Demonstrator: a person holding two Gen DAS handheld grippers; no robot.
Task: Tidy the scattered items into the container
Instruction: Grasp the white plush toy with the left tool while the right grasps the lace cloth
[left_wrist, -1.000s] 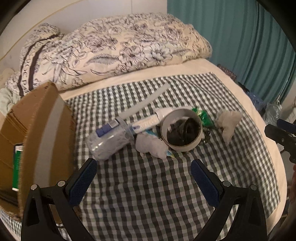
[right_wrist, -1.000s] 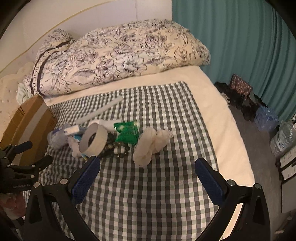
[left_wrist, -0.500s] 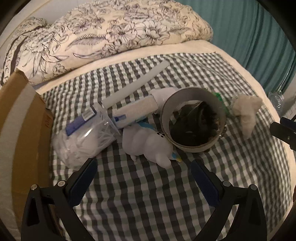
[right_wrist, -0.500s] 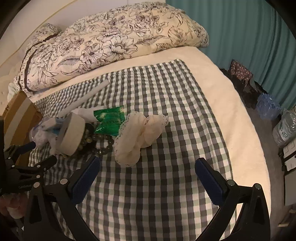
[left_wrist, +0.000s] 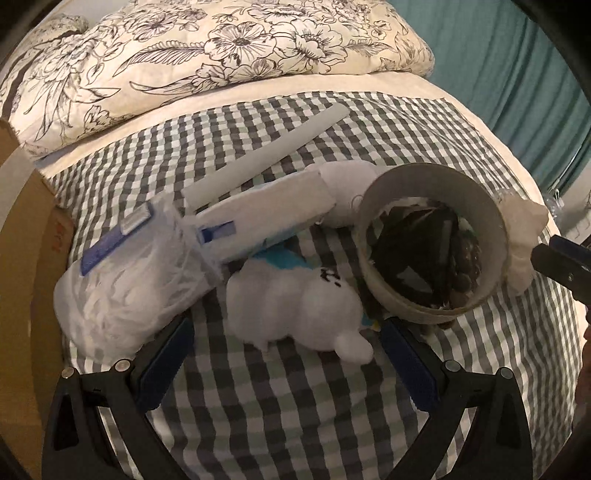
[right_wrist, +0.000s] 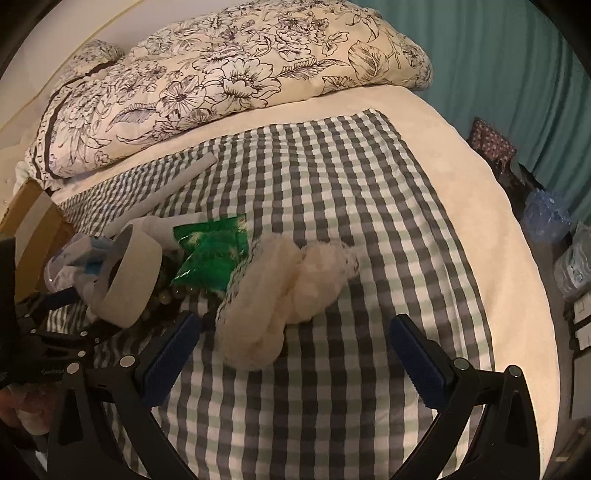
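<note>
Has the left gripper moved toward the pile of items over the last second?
Yes. The left gripper has closed in on the pile: the white plush toy now lies just ahead of its open fingers, and the tape roll looms larger.

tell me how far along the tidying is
Barely begun, and nothing looks packed from these views. The left hand-held gripper is open around the white plush toy; the right hand-held gripper is open over the cream cloth. The tape roll, green packet, plastic bag and grey strip lie on the checked blanket, outside the cardboard box.
</note>
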